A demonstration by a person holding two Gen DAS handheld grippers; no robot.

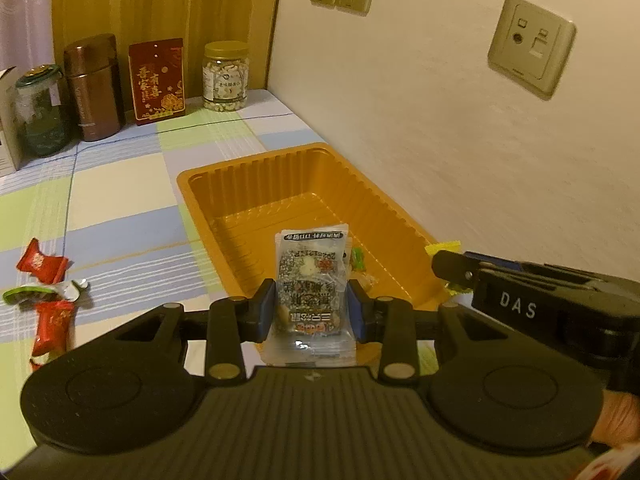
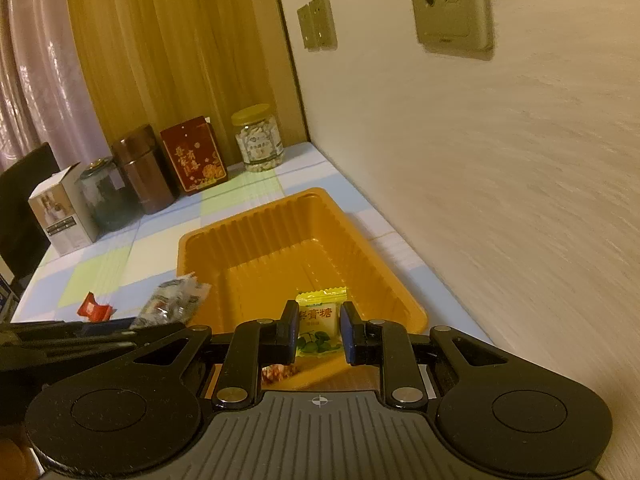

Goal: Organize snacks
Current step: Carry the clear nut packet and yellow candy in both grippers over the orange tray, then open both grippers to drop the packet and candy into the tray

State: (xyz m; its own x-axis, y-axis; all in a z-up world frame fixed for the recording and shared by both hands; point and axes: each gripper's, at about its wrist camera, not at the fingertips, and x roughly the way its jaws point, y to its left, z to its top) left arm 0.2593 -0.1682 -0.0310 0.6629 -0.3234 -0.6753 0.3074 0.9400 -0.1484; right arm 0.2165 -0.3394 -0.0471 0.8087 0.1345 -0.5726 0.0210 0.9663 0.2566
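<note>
Snacks mid-sort, both tools loaded. Left tool [image 1: 312, 308] is clamped narrow on a clear plastic packet of mixed nuts with printed label [image 1: 311, 280], pinched across its lower-middle, packet standing upright between the blue pads and poking out over the near end of the orange ribbed plastic tray [image 1: 248, 168]. Right tool [image 2: 319, 330] grips a small yellow-green wrapped candy with white label [image 2: 320, 314] by its sides, held above the tray's near right corner.

Tray sits on the checked pastel tablecloth surface [image 1: 120, 184], close to the white wall. A few small wrapped sweets already lie inside it near the front, partly hidden behind the nut packet. Red wrapped candies [image 1: 44, 266] and a green-and-silver wrapper [image 1: 28, 294] lie loose on the surface well left of the tray.

Handling, as a judgement: both items are light, soft and crinkly. Film on the nut packet looks slick, contents shift, so a mid-body pinch is safer than the sealed edge. Candy is small and firm inside, twist ends floppy; hold the body. Nothing fragile, so a short drop into the tray should be fine.

Likely step: releasing both into the tray; loose candies remain to collect.
</note>
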